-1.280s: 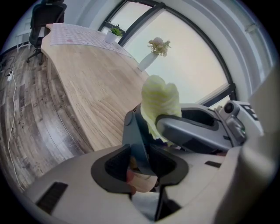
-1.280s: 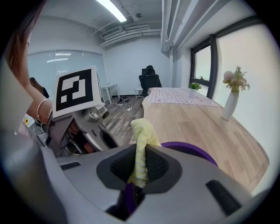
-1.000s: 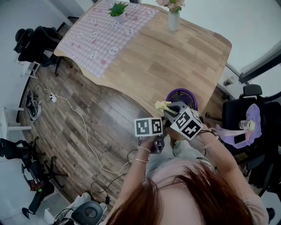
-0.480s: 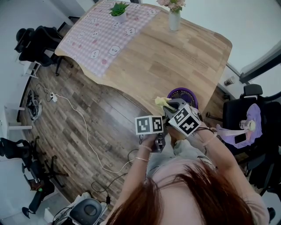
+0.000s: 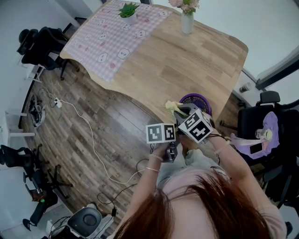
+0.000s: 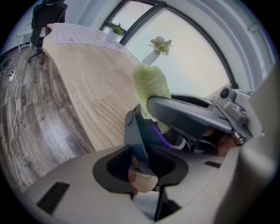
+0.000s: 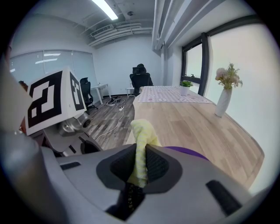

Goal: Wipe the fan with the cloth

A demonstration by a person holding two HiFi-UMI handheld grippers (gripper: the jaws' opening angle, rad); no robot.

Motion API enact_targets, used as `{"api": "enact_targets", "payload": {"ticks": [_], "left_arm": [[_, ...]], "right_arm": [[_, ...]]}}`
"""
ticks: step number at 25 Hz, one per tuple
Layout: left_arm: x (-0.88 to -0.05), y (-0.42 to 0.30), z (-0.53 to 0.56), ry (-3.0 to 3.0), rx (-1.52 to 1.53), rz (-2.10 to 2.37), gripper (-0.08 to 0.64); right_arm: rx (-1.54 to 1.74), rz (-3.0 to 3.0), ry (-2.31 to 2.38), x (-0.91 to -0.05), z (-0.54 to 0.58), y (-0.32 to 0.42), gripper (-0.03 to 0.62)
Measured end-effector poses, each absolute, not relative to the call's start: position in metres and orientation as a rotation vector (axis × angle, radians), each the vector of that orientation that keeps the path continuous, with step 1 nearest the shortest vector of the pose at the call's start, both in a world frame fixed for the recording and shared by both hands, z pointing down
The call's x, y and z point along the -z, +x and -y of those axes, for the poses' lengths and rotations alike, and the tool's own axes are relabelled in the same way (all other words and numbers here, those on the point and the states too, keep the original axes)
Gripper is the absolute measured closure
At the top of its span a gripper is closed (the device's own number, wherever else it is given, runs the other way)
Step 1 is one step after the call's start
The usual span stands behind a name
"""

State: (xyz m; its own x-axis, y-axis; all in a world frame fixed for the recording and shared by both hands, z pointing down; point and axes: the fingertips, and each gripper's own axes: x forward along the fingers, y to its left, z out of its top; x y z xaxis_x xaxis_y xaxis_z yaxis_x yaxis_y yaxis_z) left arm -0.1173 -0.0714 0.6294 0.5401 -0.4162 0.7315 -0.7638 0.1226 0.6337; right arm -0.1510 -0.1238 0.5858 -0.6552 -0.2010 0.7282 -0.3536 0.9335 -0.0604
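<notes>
Fan point(image 5: 198, 98) sits at the near edge of the wooden table point(image 5: 187, 60): round purple rim, ribbed grille. Farther up the table are a white vase point(image 5: 187, 22) of flowers and a small potted plant point(image 5: 129, 11) on a pink checked runner point(image 5: 107, 39), all well apart from the fan. Black office chair point(image 5: 250, 122) to the right; a white cable point(image 5: 92, 140) snakes over the plank floor point(image 5: 93, 107).

Right gripper point(image 7: 140, 168) pinches a yellow woven cloth point(image 7: 141, 140), bunched upright just over the fan's rim. Left gripper point(image 6: 139, 162) is clamped on a flat blue-grey slab point(image 6: 136, 131) (looks like the fan's stand).

Marker cubes point(image 5: 161, 133) hide both sets of jaws from above. The right gripper's body blocks most of the fan in the left gripper view.
</notes>
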Motion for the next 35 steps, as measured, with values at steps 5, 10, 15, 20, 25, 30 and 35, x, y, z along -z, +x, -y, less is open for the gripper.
{"api": "enact_targets", "payload": {"ticks": [5,10,15,20,25,30,35], "left_arm": [[-0.629,-0.117,0.072,1.500,-0.349,1.072,0.439],[-0.627,-0.116,0.072,1.501,-0.346,1.089,0.439],[-0.625,-0.115,0.072,1.498,-0.350,1.100,0.439],[-0.625,-0.116,0.073,1.450,-0.331,1.152,0.454],[-0.626,-0.120,0.076,1.399,-0.319,1.207,0.471],[-0.627,-0.122,0.078,1.387,-0.349,1.256,0.479],[-0.628,-0.130,0.082,1.378,-0.384,1.332,0.486]], "right_arm": [[-0.270,2.292,0.418,-0.586,0.128,-0.151,0.546],[-0.260,2.269,0.475,-0.584,0.136,-0.149,0.548],[-0.262,2.255,0.513,-0.582,0.146,-0.146,0.546],[-0.264,2.243,0.544,-0.582,0.154,-0.140,0.548],[-0.263,2.241,0.564,-0.582,0.161,-0.137,0.548],[-0.244,2.253,0.576,-0.581,0.165,-0.135,0.546],[-0.237,2.244,0.601,-0.581,0.172,-0.131,0.548]]}}
